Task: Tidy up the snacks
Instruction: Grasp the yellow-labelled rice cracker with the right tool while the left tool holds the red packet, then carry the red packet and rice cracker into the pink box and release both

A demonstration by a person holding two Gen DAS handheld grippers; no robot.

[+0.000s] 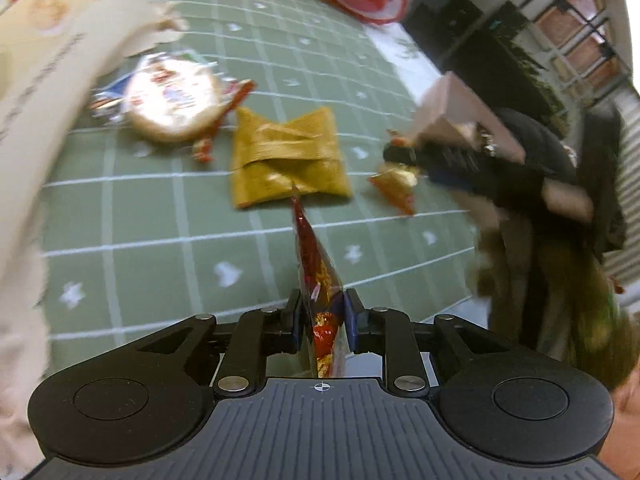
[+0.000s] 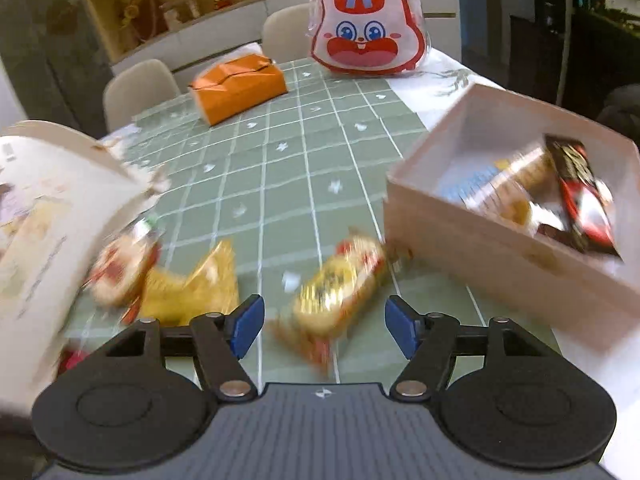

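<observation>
Left wrist view: your left claw (image 1: 323, 312) is nearly closed, its blue pads pressing both sides of a red and gold snack packet (image 1: 320, 280) that juts forward above the counter (image 1: 160, 216), which wears a green checked cloth. Beyond the packet's tip a flat yellow packet (image 1: 286, 158) lies near the middle of the counter, a round cake in clear wrap (image 1: 172, 100) just beside it toward the left edge. A large cream box (image 1: 44, 80) fills the left edge. At the right edge your right claw (image 1: 404, 156) hangs beside a pink box (image 1: 460, 112); the picture is blurred there.

Right wrist view: your right claw (image 2: 324, 324) stands about half open with nothing pressed between its pads. A gold wrapped snack (image 2: 336, 288), blurred, shows in the gap; whether it lies on the counter you cannot tell. The pink box (image 2: 480, 248) near the right edge holds several packets, among them a red and black one (image 2: 584, 204). An orange box (image 2: 236, 84) and a rabbit-faced bag (image 2: 368, 28) stand at the far edge.
</observation>
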